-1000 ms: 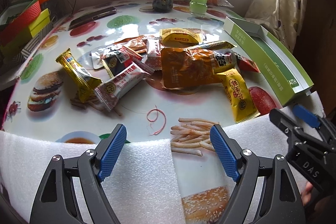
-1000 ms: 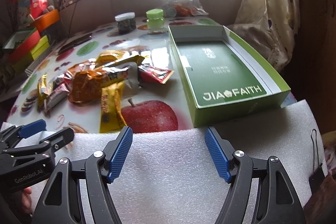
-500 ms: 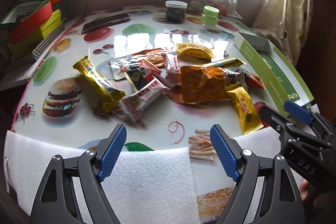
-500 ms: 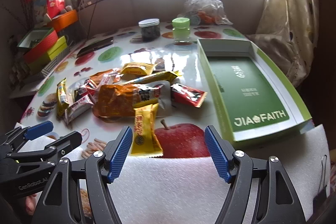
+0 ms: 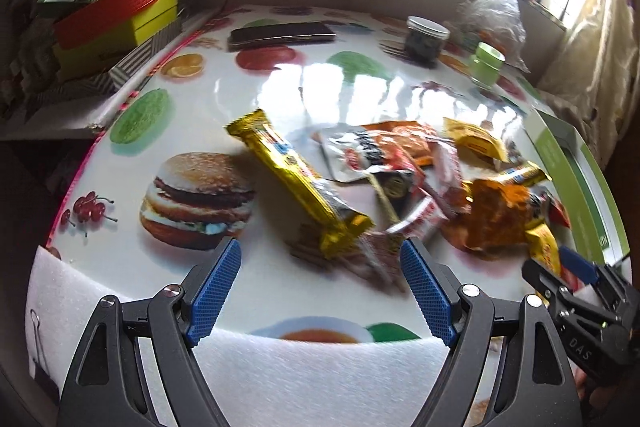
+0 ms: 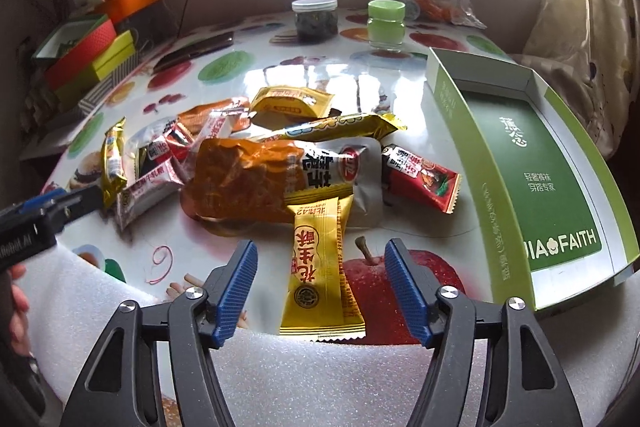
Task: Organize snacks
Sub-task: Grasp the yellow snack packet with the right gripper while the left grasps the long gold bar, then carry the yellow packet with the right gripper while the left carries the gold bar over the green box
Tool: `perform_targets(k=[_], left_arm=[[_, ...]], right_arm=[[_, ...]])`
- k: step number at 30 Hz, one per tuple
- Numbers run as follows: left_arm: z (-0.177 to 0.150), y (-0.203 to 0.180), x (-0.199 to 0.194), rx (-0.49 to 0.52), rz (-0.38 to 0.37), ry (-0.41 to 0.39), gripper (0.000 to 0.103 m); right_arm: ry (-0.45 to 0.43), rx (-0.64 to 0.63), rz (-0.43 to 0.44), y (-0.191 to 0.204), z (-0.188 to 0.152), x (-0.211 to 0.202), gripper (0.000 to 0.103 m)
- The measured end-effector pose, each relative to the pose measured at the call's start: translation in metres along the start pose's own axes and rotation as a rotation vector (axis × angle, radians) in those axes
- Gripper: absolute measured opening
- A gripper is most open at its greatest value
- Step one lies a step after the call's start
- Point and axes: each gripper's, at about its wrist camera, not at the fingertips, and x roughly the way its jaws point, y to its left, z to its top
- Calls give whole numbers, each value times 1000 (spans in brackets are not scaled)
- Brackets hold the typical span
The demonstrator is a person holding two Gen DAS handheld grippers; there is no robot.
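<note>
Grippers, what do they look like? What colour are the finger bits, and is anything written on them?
Both look alike. The left gripper and right gripper have black plastic arms with triangular cut-outs and silver screws. The fingers carry bright blue pads with a bumpy grid texture. Seen from the side, white lettering shows: "DAS" on the right one, and lettering that looks like "Robot.AI" on the left one.

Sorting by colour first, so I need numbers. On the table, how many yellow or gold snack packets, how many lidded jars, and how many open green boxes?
Yellow or gold packets: 4
Jars: 2
Green box: 1
Total: 7
</note>
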Motion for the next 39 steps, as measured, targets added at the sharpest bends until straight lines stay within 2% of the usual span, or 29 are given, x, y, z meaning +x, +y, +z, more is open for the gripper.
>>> perform_targets(k=[3,7,10,15,18,26,28,31,32,34,36,38,39], left_arm=[[6,12,5,-34,2,3,82],[12,26,13,-92,-10,23,82],[17,29,18,-107,-15,41,82],[25,30,26,-132,-33,50,82],[32,33,37,-181,-42,72,82],[43,31,47,-188,24,76,79],[43,31,53,-185,36,95,72],[44,29,54,-179,51,88,67],[44,28,55,-177,48,89,61],[45,26,56,-165,57,88,56],[47,24,57,-156,59,89,45],[47,22,57,-149,61,89,42],[48,21,58,-146,61,88,35]], right_arm=[[2,3,-14,-1,0,2,52],[0,0,-18,-2,1,2,27],[-5,8,-16,-4,1,2,23],[-36,29,-1,-8,3,-4,22],[-48,39,3,-9,4,-8,22],[-63,48,4,-12,6,-15,22],[-67,51,5,-13,7,-16,22],[-71,56,3,-15,9,-18,22],[-73,59,3,-16,9,-19,22],[-76,63,3,-17,10,-20,22],[-79,63,2,-17,11,-20,22],[-78,66,3,-18,11,-21,22],[-79,68,3,-18,11,-21,22]])
